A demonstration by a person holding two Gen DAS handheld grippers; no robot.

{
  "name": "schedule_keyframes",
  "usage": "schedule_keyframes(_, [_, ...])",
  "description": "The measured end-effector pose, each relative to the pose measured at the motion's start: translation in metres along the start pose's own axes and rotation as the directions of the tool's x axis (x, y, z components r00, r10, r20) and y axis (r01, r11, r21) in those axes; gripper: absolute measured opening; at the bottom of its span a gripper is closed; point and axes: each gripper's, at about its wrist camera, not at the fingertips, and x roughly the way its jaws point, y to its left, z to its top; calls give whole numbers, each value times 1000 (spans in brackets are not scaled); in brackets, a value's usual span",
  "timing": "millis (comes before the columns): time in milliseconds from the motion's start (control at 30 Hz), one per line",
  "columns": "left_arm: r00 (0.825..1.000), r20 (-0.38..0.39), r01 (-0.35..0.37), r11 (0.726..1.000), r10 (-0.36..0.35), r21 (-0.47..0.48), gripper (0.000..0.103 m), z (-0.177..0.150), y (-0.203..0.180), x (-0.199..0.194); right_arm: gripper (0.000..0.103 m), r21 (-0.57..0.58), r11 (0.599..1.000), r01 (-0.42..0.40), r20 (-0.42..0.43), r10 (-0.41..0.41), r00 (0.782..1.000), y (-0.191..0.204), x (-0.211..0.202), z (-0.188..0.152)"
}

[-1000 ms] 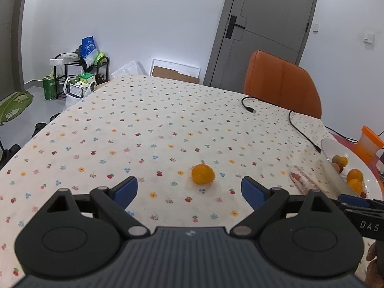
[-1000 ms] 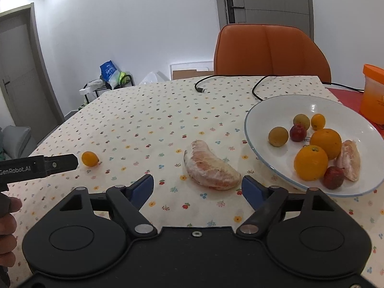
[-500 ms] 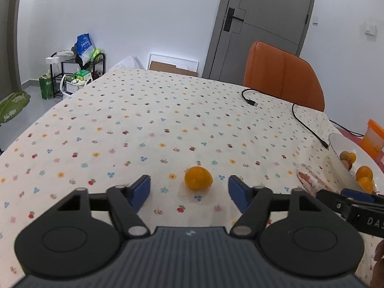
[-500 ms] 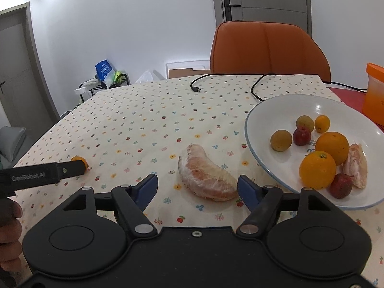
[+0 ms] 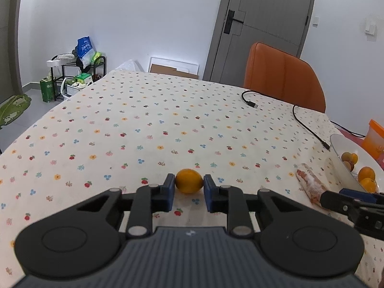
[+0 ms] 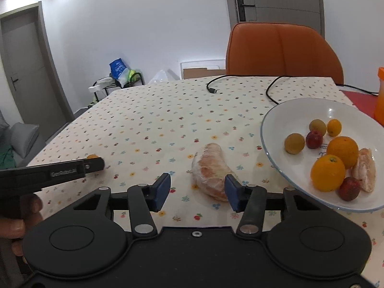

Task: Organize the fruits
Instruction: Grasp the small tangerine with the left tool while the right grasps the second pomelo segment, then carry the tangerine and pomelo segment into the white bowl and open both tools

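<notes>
Both hands are in the pick-up step. The left gripper [image 5: 189, 189] is clenched on the kumquat [image 5: 189, 184], which rests mid-table near the front edge. The right gripper [image 6: 198, 189] is closing around the pomelo wedge [image 6: 212, 171] just beside the bowl's [image 6: 271, 154] left rim; its right pad seems to touch, the left stands clear. Next: lift both and carry them over that rim.

"GenRobot.AI" on left gripper [image 6: 96, 164] side
</notes>
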Motion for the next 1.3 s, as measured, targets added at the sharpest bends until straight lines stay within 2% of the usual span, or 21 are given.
schedule_keyframes(100, [1000, -2, 3, 1000, -3, -9, 24, 0, 1, -2, 53, -26, 999, 26, -4, -26, 1000, -1, 5, 0])
schedule_keyframes(500, [1000, 7, 21, 999, -20, -39, 24, 0, 9, -9, 55, -92, 995, 43, -23, -45, 999, 3, 27, 4])
schedule_keyframes(667, [1000, 6, 20, 999, -20, -46, 24, -1, 12, -10, 42, -78, 997, 16, -33, -19, 999, 4, 24, 5])
schedule_keyframes(933, [1000, 5, 29, 998, -29, -53, 24, -1, 12, -13, 46, -89, 996, 2, -49, -6, 999, 9, 32, 9])
schedule_keyframes(1067, [999, 15, 30, 999, -29, -45, 24, 0, 11, -18, 41, -98, 995, 5, -41, -9, 999, 10, 33, 7])
schedule_keyframes(1300, [999, 28, 31, 999, -30, -34, 24, 2, 6, -25, 40, -80, 996, -39, -20, 38, 999, 9, 19, 4])
